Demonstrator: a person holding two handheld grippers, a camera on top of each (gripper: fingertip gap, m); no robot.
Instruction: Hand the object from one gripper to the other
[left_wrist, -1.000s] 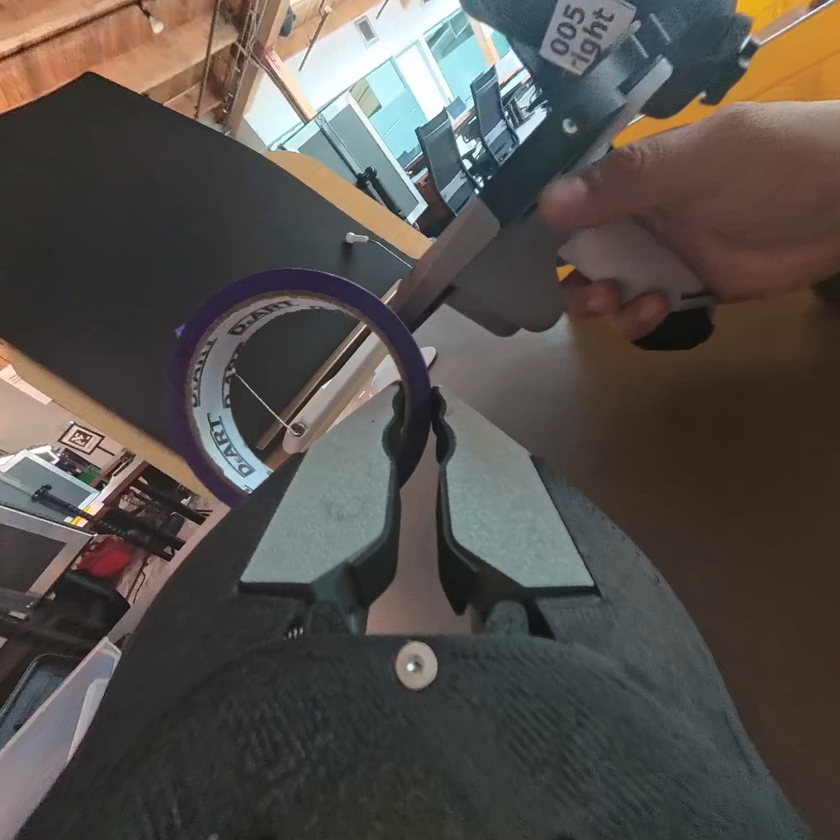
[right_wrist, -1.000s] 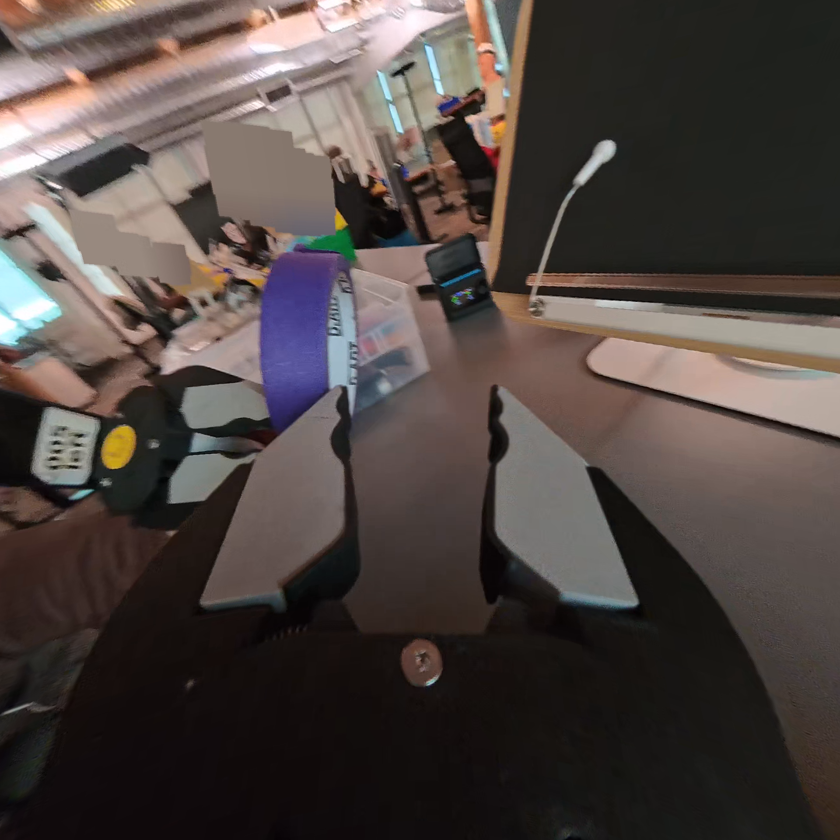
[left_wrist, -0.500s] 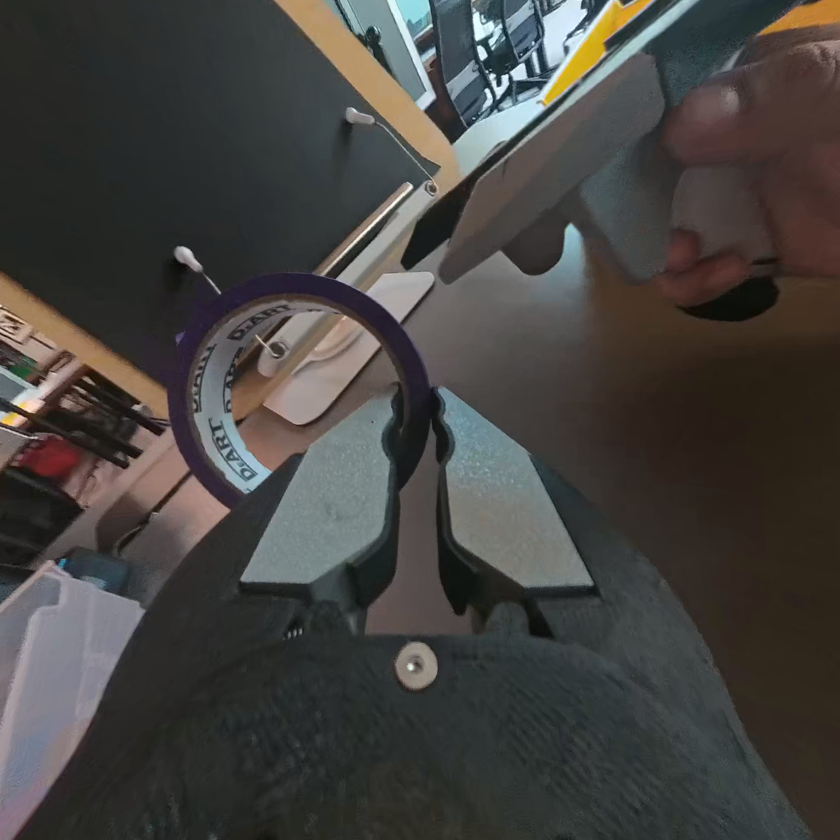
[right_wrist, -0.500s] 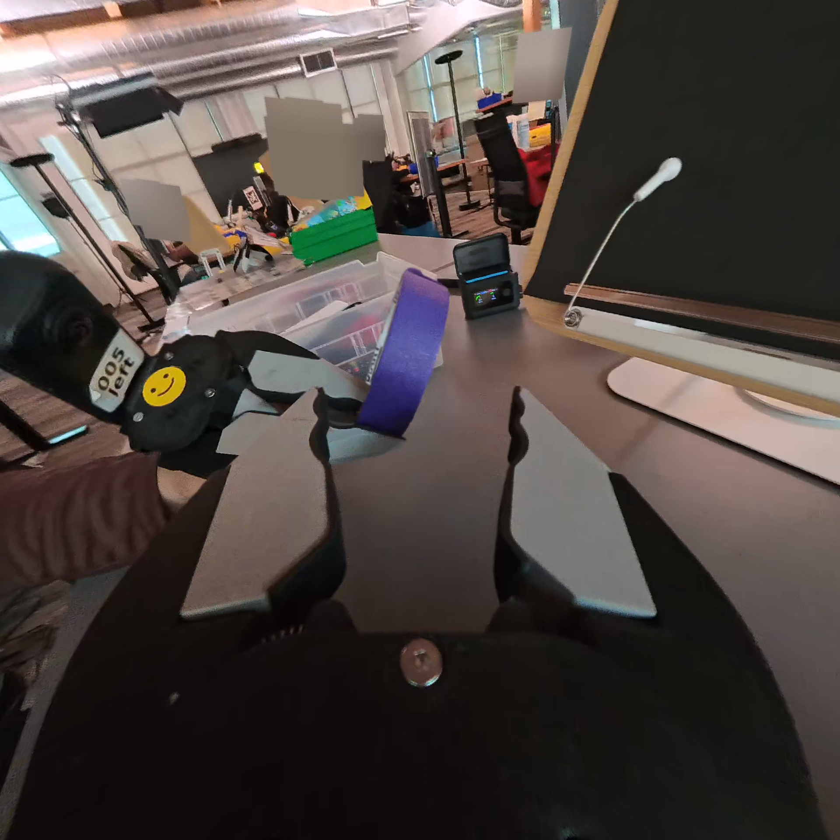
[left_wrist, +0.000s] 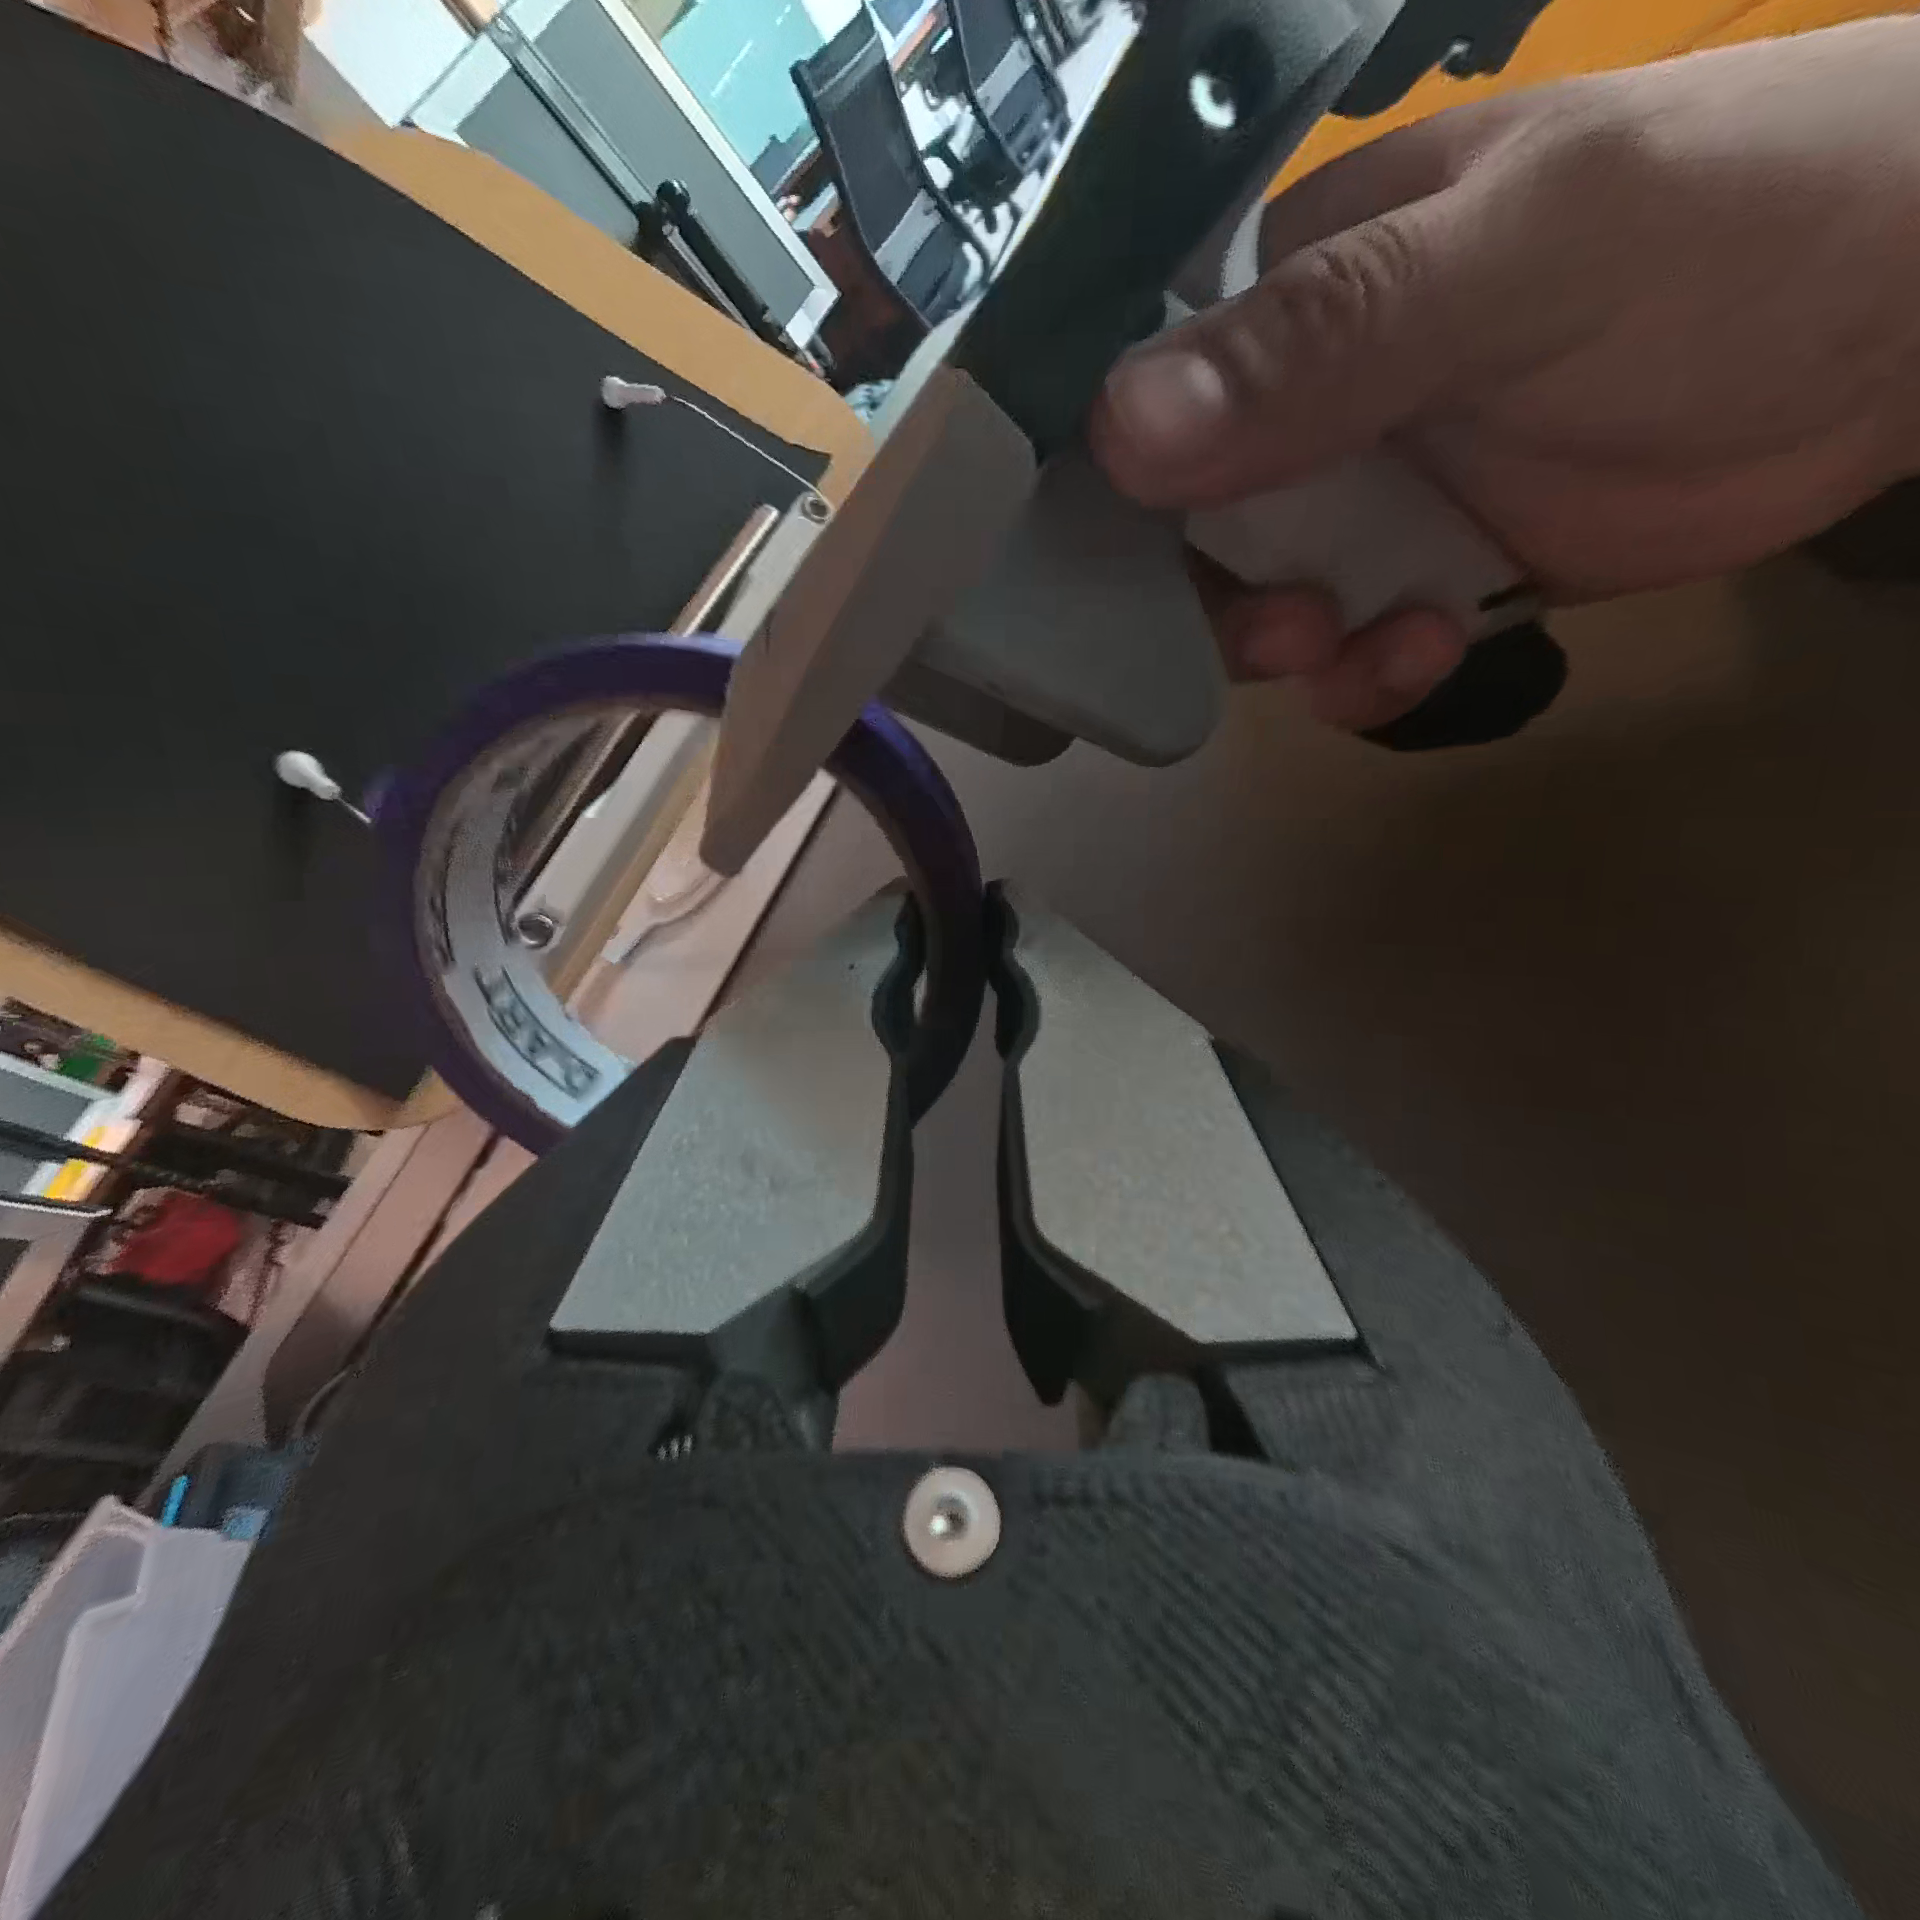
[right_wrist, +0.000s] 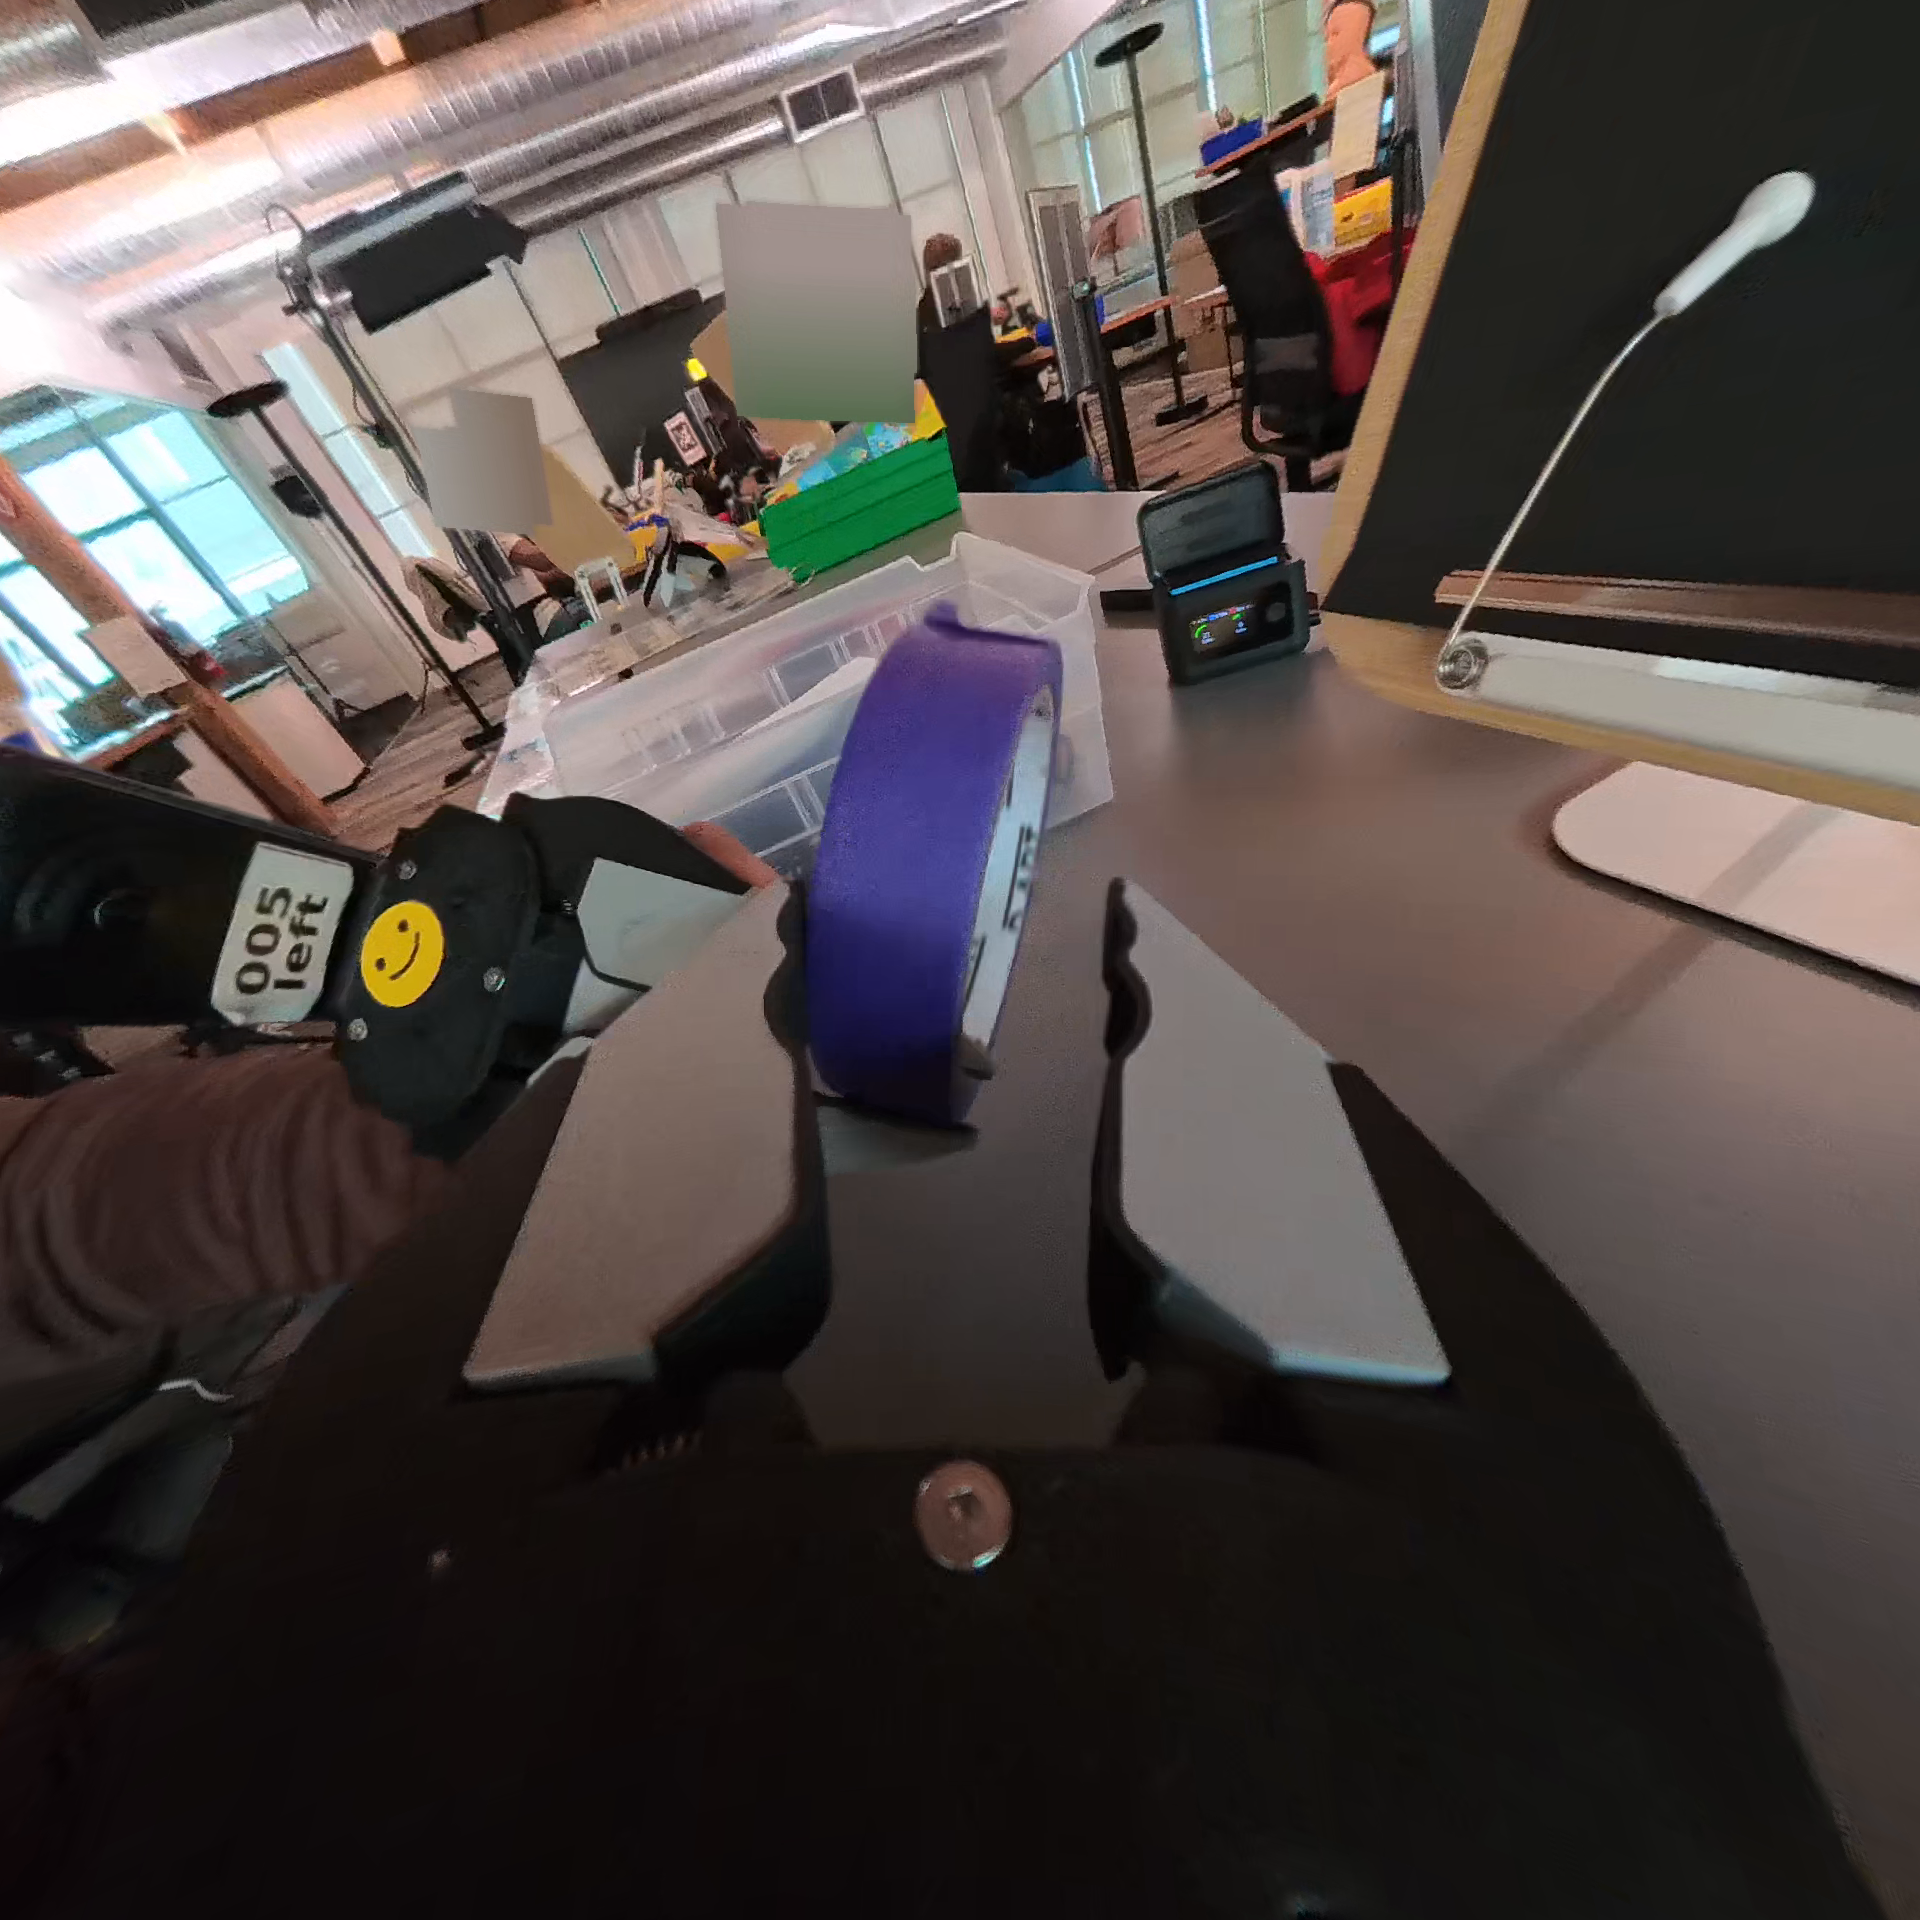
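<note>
Office clutter is filling the background of the right wrist view: a clear plastic bin at centre, a small black device with a lit screen toward the upper right, and a black panel with a pale wooden edge along the right side, all over a dark brown tabletop.

In the lower centre of the left wrist view, the left gripper is clenching the purple tape roll, its two fingers pinching the band's wall, one inside the ring and one outside. The roll is being held up off the table, standing on edge at the middle of both frames.

The right gripper is standing released, its fingers spread wide with the roll sitting between them, close against the finger in the lower left of that frame. Whether that finger is touching the band I cannot tell. From the left wrist view one grey finger is crossing over the top of the ring, driven by a hand in the upper right.

To do the take well, I judge the right fingers should be straddling the band's wall well apart from the left's pinch, then squeezing squarely so the thin ring is not buckling or twisting. The left should be letting go only once that second grip is firm; releasing early would likely be dropping the roll onto the table.
</note>
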